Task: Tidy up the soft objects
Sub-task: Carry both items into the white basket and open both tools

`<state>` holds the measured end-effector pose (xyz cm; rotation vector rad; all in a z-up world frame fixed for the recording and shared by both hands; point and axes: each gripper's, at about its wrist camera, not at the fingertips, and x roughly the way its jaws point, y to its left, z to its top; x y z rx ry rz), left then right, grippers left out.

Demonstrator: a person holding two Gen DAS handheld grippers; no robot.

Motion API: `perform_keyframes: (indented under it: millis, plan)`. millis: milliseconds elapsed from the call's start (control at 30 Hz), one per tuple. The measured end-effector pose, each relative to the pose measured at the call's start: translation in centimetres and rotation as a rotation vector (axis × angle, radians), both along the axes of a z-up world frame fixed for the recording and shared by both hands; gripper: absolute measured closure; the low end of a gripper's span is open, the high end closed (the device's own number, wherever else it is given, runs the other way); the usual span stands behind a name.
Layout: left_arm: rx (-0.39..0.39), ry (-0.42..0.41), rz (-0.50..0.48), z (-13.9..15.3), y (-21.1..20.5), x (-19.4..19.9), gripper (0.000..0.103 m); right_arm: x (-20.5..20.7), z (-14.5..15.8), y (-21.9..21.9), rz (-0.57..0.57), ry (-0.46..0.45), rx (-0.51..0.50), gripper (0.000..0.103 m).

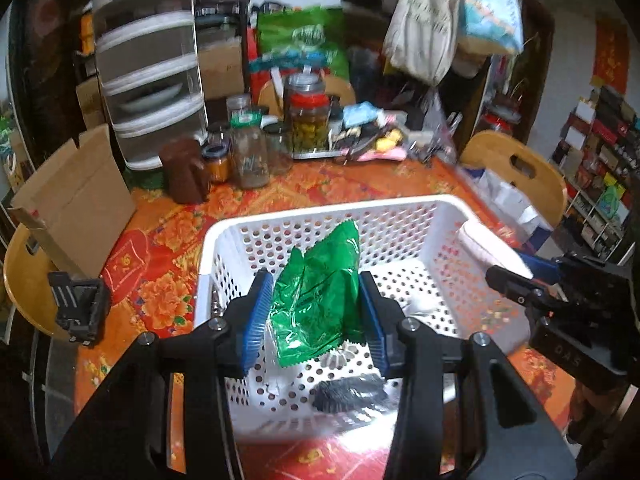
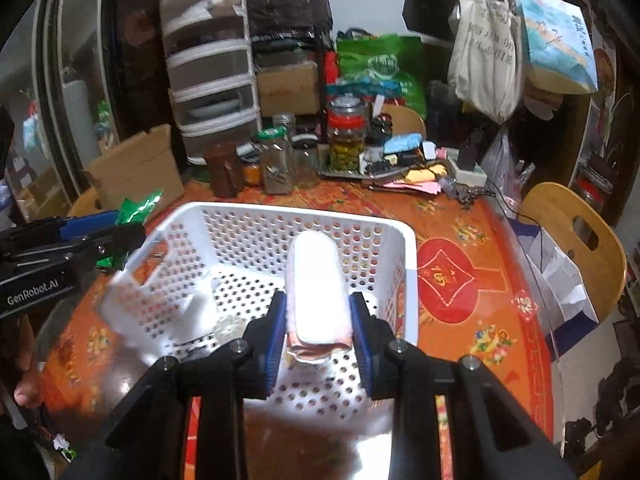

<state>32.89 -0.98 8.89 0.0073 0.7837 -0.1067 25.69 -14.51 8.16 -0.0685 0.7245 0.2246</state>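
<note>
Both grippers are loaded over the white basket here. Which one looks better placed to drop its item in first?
Probably the right. The right gripper holds the rolled towel well inside the white basket. The left gripper holds the green packet nearer the basket's edge, so either could release.

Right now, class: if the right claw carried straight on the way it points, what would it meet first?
Probably the far perforated wall of the white basket. The right claw, shut on the rolled towel, points across the basket's inside toward it, though depth is uncertain.

Basket (image 1: 400, 208) on table (image 1: 168, 248); jars (image 1: 248, 156) behind; dark item (image 1: 348, 394), perhaps cloth, inside.
</note>
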Motion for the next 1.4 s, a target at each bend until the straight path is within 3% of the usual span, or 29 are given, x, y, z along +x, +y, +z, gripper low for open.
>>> perform_keyframes:
  millis: [233,467,733,933,1033,1167,1400]
  plan:
    - [0.028,0.172,0.017,-5.8,-0.7,5.6,0.062,4.6,-3.4,1.0,-0.016,0.099,-0.060,0.073]
    - [0.034,0.278,0.003,-9.5,-1.1,7.4,0.061,6.5,-6.3,1.9,-0.018,0.167,-0.099,0.073]
    - [0.040,0.288,-0.003,-10.0,-1.2,7.3,0.051,6.9,-7.7,3.5,-0.001,0.210,-0.161,0.073]
    - [0.011,0.267,0.007,-9.5,-0.8,7.0,0.029,6.7,-7.8,3.6,0.007,0.209,-0.162,0.072]
    - [-0.002,0.254,0.008,-9.2,-0.7,6.7,0.026,6.1,-7.2,3.4,0.016,0.189,-0.139,0.059]
    - [-0.026,0.221,0.002,-8.5,-0.4,5.9,0.025,5.1,-6.2,3.3,0.020,0.160,-0.126,0.027]
    - [0.007,0.100,-0.012,-5.6,-0.4,2.2,0.014,2.3,-4.7,1.9,0.004,0.094,-0.100,0.014]
